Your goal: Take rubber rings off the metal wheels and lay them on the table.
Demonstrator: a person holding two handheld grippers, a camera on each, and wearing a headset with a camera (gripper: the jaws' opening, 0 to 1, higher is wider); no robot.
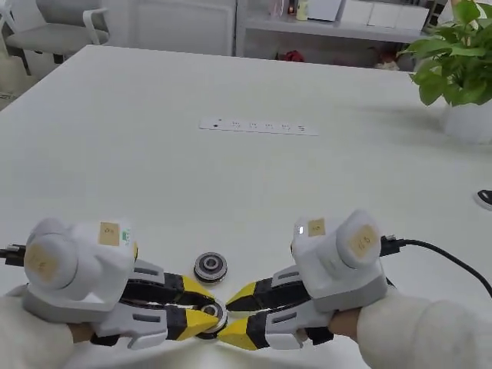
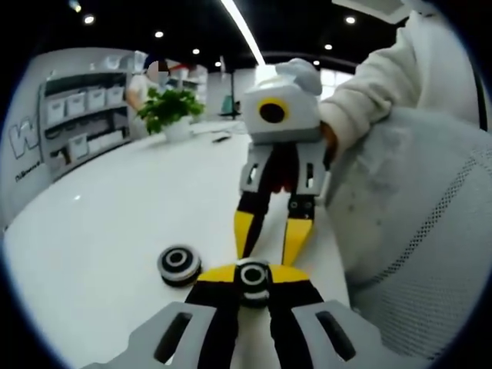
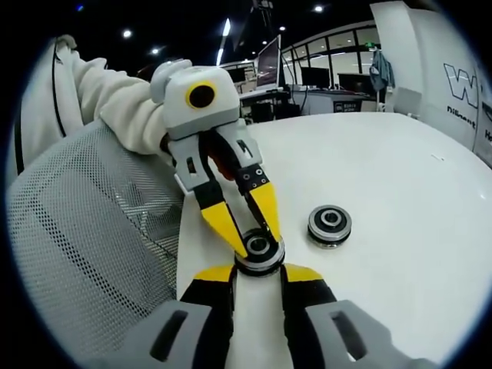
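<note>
- A small metal wheel (image 3: 259,247) is seen low in the middle of the right gripper view. It looks hard and a bit heavy for its size, so it is not likely to bend or break.
- The rubber ring (image 2: 252,267) around it is judged to be soft and stretchy. It is probably a snug fit, so it may need to be caught at the outer edge and rolled off.
- The metal looks smooth and could slip. The wheel is best gripped firmly by one gripper while the ring is picked at the rim by the other.
- The left gripper (image 1: 209,310) is clamped on this wheel, at the bottom middle of the head view.
- The jaws of the right gripper (image 3: 258,275) are spread apart. Its yellow tips are set just beside the wheel, one on each side. Whether the ring is touched by them cannot be told.
- A second wheel (image 1: 210,266) is laid flat on the white table (image 1: 231,177). In the head view it is just above the two grippers, near them but not touching. Its ring looks to be on.
</note>
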